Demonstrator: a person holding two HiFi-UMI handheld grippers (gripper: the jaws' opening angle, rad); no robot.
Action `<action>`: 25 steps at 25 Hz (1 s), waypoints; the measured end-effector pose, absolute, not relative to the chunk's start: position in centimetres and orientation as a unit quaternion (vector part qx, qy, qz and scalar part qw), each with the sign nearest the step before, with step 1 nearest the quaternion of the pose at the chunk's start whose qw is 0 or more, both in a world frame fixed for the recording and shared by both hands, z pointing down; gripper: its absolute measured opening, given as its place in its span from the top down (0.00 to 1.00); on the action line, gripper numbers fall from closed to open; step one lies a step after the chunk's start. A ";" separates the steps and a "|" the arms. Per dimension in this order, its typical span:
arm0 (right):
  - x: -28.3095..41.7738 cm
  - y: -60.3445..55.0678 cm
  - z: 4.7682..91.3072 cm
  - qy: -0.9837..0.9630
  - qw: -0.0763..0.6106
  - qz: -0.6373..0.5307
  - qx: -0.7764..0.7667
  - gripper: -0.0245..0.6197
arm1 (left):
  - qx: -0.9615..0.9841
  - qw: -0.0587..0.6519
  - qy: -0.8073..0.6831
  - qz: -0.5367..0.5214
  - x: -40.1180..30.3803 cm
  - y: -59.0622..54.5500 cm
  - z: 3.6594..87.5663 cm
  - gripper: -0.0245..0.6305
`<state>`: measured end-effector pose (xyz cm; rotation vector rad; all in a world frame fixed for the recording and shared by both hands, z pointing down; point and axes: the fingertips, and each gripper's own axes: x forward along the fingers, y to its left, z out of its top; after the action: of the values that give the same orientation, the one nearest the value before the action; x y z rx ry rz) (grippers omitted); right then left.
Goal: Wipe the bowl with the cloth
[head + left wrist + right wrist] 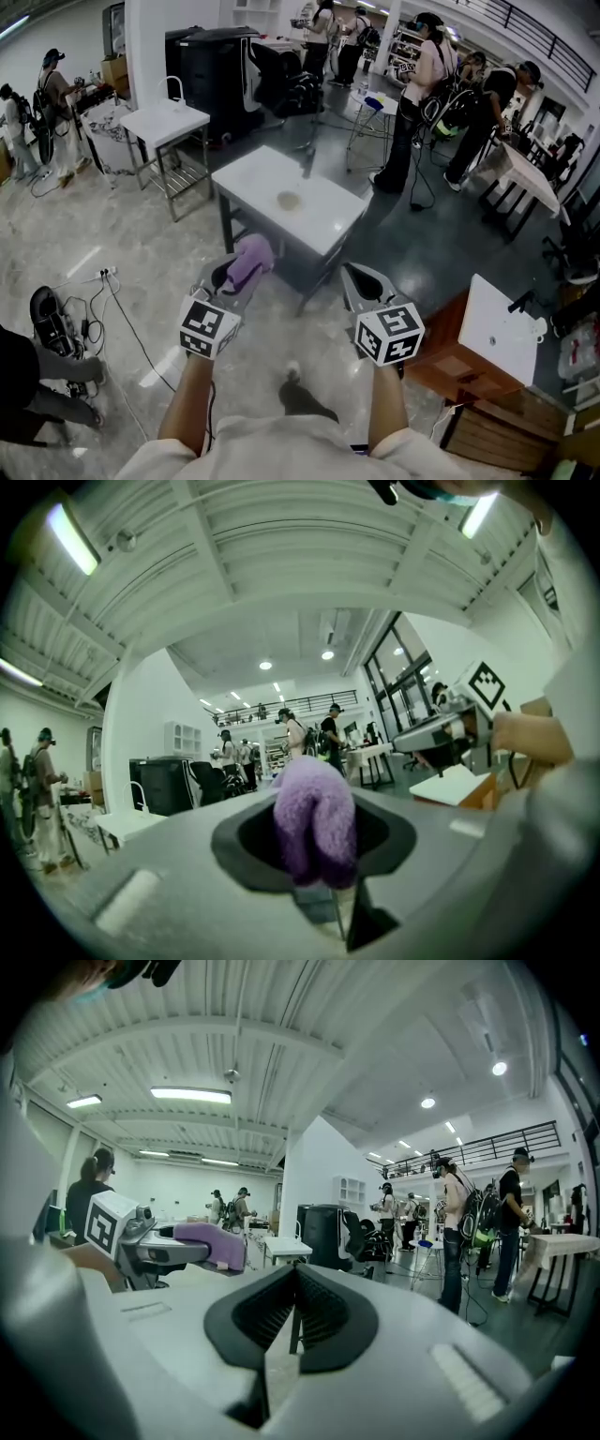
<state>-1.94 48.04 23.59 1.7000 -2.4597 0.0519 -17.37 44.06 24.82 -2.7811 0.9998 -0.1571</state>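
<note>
A purple cloth (251,257) is pinched in my left gripper (232,272), which is shut on it; the cloth bulges out beyond the jaws in the left gripper view (314,816). My right gripper (356,274) is held beside it, its jaws shut with nothing between them (294,1309). Both are held in the air over the floor, short of a white table (319,225). On that table's middle lies a small pale round bowl (289,200). From the right gripper view the left gripper (173,1247) and its cloth (212,1241) show at the left.
A second white table (167,120) and a black cabinet (214,70) stand further back. Cables and shoes (47,314) lie on the floor at left. At right is a wooden crate with a white board (497,328). Several people (417,84) stand behind.
</note>
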 end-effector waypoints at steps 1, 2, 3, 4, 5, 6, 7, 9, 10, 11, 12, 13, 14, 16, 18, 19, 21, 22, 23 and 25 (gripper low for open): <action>-1.8 46.9 23.6 -0.821 0.075 0.014 0.566 0.95 | -0.936 0.092 0.335 -0.053 -17.0 43.0 24.9 0.78; -1.5 45.6 23.6 -0.822 0.074 0.010 0.565 0.95 | -0.936 0.094 0.334 -0.054 -16.7 41.9 25.0 0.78; -1.2 44.2 23.5 -0.823 0.072 0.006 0.563 0.95 | -0.936 0.096 0.334 -0.054 -16.3 40.6 25.0 0.78; -0.9 42.6 23.4 -0.825 0.067 0.003 0.560 0.95 | -0.935 0.100 0.335 -0.054 -15.9 39.1 24.9 0.78; -0.6 40.8 23.3 -0.829 0.064 0.001 0.556 0.95 | -0.934 0.102 0.338 -0.054 -15.6 37.4 24.7 0.78; -0.2 38.9 23.3 -0.832 0.061 0.002 0.551 0.95 | -0.933 0.104 0.341 -0.054 -15.2 35.6 24.5 0.78; 0.2 37.1 23.3 -0.835 0.059 0.005 0.547 0.95 | -0.932 0.105 0.344 -0.054 -14.8 33.9 24.3 0.78; 1.2 33.9 23.3 -0.839 0.056 0.010 0.540 0.95 | -0.932 0.106 0.344 -0.054 -13.5 30.8 23.8 0.78; 1.8 32.4 23.1 -0.841 0.053 0.012 0.538 0.95 | -0.932 0.107 0.342 -0.054 -12.8 29.4 23.5 0.78; 2.3 31.0 22.9 -0.844 0.050 0.014 0.534 0.95 | -0.933 0.108 0.340 -0.054 -12.1 28.1 23.1 0.78; 2.9 29.6 22.6 -0.846 0.046 0.015 0.532 0.95 | -0.933 0.110 0.339 -0.053 -11.3 26.8 22.7 0.78; 3.5 28.1 22.2 -0.847 0.042 0.017 0.530 0.95 | -0.933 0.113 0.339 -0.052 -10.6 25.4 22.3 0.78; 4.3 26.8 21.9 -0.847 0.040 0.018 0.530 0.95 | -0.932 0.115 0.339 -0.051 -9.8 24.1 21.9 0.78; 5.6 24.2 21.4 -0.845 0.046 0.014 0.532 0.95 | -0.932 0.116 0.340 -0.049 -8.5 21.7 21.5 0.78; 6.6 22.1 21.4 -0.845 0.059 0.004 0.532 0.95 | -0.932 0.112 0.341 -0.050 -7.5 19.4 21.6 0.78; 6.9 21.1 21.5 -0.846 0.065 0.000 0.529 0.95 | -0.932 0.111 0.342 -0.050 -7.1 18.4 21.7 0.78; 7.4 19.1 21.8 -0.849 0.073 -0.004 0.524 0.95 | -0.932 0.108 0.343 -0.051 -6.4 16.4 21.9 0.78; 7.6 18.2 22.0 -0.850 0.076 -0.003 0.521 0.95 | -0.932 0.106 0.344 -0.052 -6.2 15.6 22.1 0.78; 7.7 17.5 22.1 -0.851 0.076 -0.002 0.520 0.95 | -0.931 0.103 0.345 -0.052 -5.9 14.9 22.3 0.78; 8.2 16.2 22.2 -0.853 0.072 0.001 0.518 0.95 | -0.930 0.099 0.349 -0.054 -5.3 13.6 22.7 0.78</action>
<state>8.19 16.21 22.24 1.5555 -2.5624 0.0021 -5.31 13.57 22.72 -2.7519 1.0311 -0.1585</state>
